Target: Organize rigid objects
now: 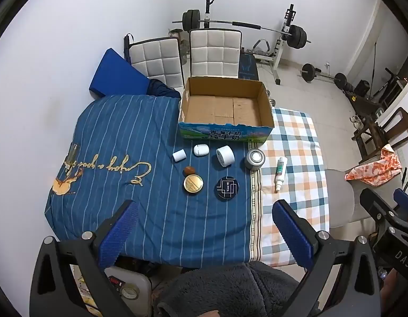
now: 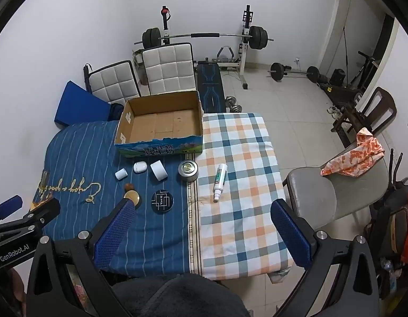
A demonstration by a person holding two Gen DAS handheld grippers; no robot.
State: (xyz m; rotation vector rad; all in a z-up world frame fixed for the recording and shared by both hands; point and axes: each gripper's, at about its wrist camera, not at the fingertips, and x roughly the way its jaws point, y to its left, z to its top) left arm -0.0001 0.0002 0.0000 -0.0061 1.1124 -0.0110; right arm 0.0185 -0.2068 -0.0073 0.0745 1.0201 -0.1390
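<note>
both tools wide, empty: left tool, right tool; quilt-covered table, gym room.

Readable text: carton front reads "青海牛奶 / 纯牛奶"; black round tin lid says "Blank ME"; my left tongs' body is marked "GenRobot.AI"; my right tongs' body shows "DAS"; script on blue cloth upside down, not legible.

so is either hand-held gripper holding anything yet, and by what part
Nothing is held. The left hand-held gripper and the right hand-held gripper both stand wide open above the cloth-covered table, with nothing between their fingers.
</note>
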